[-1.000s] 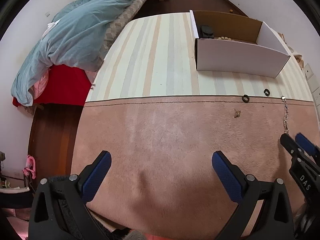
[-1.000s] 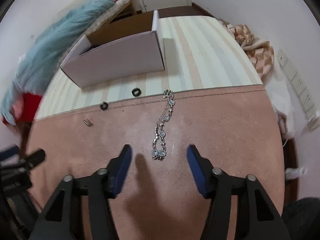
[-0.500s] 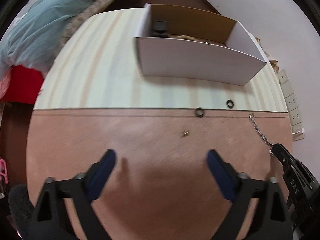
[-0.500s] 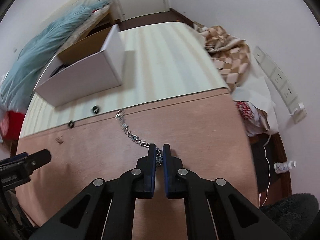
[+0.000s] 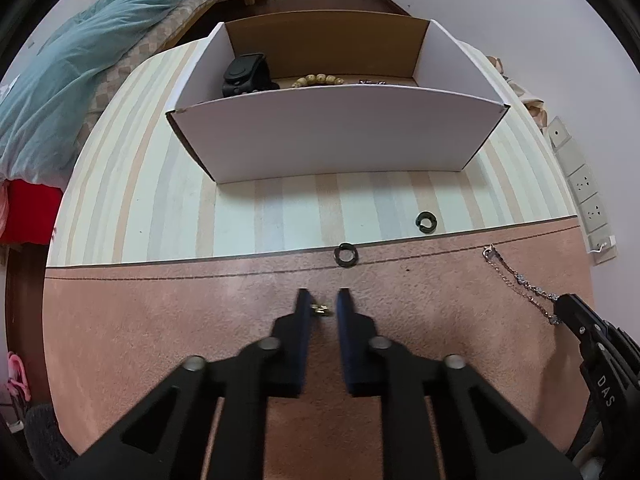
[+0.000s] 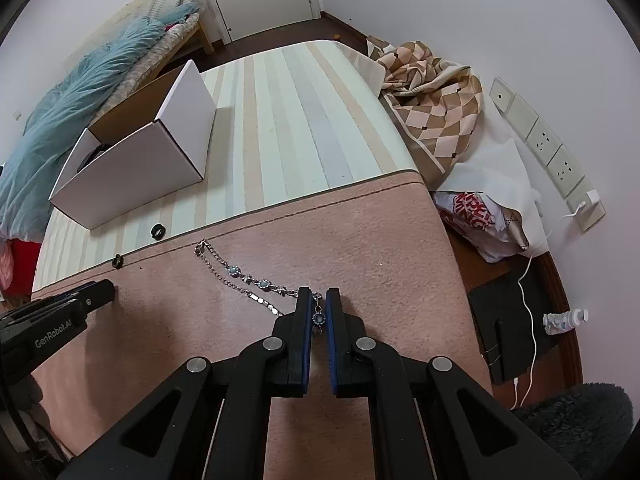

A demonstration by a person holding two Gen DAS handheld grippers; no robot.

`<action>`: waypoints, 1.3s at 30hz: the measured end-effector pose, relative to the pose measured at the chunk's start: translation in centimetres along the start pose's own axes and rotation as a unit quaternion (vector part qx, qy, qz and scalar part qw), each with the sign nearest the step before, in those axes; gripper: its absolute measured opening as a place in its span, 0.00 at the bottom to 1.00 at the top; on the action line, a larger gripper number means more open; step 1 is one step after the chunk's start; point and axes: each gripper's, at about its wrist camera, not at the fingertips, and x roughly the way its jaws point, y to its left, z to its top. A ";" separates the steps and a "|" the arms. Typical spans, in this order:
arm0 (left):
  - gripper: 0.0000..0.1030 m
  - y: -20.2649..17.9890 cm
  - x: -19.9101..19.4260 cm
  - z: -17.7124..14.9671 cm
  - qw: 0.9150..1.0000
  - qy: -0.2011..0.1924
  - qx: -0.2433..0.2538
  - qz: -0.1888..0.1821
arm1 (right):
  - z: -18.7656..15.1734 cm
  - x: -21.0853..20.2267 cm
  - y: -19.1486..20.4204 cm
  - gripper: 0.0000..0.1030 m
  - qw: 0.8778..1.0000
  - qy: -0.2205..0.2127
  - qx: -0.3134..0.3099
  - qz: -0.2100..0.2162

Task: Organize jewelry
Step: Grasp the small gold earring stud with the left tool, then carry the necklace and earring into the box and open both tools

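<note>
Pink plush cloth covers the near half of our tabletop [image 5: 160,320] and striped cream cloth the far half; at lower centre of the left wrist view our left tongs [image 5: 322,309] have narrowed around a small gold earring [image 5: 322,310] lying on the pink cloth, the blue pads [image 5: 345,312] close on either side, though we cannot tell whether they actually pinch it; at lower centre of the right wrist view our right tongs [image 6: 319,312] are clenched on one end of a silver chain bracelet [image 6: 240,274] with blue stones, the rest of the chain trailing up and left across the pink cloth; just above the left tongs a dark ring [image 5: 346,255] sits on the seam between the two cloths, and a second dark ring [image 5: 427,223] lies on the stripes up and to the right; beyond them, in the upper middle of the frame, stands an open white cardboard box [image 5: 336,140] holding a black watch [image 5: 244,74], a beaded bracelet [image 5: 318,80] and a further dark piece too small to make out; a teal quilt [image 5: 80,68] fills the upper left, and wall sockets [image 6: 548,148] show at the right edge.
</note>
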 end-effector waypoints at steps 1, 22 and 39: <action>0.06 0.2 -0.1 -0.1 1.000 -0.001 -0.002 -0.003 | 0.1 0.0 0.0 0.07 1.000 0.000 0.000 0.001; 0.06 6.7 -11.6 2.7 0.995 -0.070 -0.029 -0.068 | 7.2 -10.7 5.5 0.07 0.988 -0.058 -0.030 0.141; 0.06 7.7 -9.7 15.2 0.990 -0.058 -0.026 -0.124 | 20.6 -7.6 14.6 0.06 0.981 -0.029 -0.112 0.156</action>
